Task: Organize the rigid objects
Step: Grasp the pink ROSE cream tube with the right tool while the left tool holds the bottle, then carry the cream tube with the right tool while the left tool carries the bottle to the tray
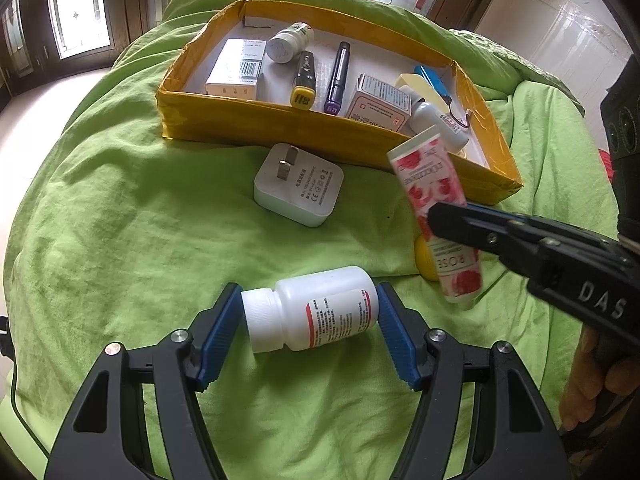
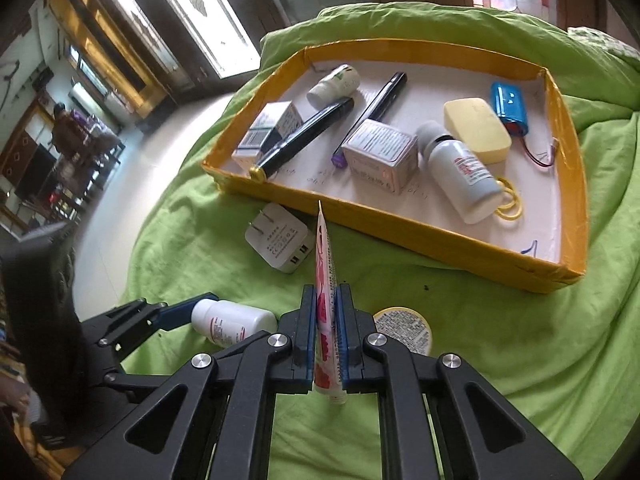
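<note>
Right claw is clamped flat on the rose tube mid-body, lifted near the yellow tray. Soft, light, probably squishy. Left claw sits wide around the pill bottle on the bed, grip unclear.

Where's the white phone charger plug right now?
The white charger plug lies on the green sheet, outside the yellow tray against its near wall, with the white pill bottle nearer the cameras.
</note>
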{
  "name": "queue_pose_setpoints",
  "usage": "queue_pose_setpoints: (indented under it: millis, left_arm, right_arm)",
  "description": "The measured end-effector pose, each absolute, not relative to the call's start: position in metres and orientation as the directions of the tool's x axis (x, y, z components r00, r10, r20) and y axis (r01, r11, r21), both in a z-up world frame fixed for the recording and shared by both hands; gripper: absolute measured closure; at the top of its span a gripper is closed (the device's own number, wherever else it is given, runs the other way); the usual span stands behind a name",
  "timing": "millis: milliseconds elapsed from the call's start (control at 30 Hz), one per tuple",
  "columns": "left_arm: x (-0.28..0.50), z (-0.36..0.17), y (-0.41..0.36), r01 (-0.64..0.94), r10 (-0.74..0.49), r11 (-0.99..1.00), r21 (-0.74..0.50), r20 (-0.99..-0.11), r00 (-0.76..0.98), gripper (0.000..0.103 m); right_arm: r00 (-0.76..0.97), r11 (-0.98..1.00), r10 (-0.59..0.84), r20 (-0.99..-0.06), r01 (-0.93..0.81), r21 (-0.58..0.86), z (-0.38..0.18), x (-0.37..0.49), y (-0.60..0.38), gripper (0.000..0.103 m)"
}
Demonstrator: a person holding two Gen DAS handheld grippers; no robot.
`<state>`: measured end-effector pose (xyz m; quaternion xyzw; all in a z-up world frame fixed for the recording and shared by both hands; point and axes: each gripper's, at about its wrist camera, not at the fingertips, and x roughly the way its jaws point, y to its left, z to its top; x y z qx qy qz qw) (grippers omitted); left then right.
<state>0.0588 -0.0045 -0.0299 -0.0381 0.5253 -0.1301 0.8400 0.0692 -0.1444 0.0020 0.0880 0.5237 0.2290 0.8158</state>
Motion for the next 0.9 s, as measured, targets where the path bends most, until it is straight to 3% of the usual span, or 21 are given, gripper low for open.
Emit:
queue_pose_setpoints:
  millis: [900]
  left_arm:
    - [0.057, -0.024, 0.0, 0.153, -0.224, 0.973, -0.172, -0.858, 0.462, 0.036]
  right_arm:
    - [0.38, 0.877, 0.48, -0.791, -0.236, 0.419, 0.01, 0.069, -0.157, 0.095]
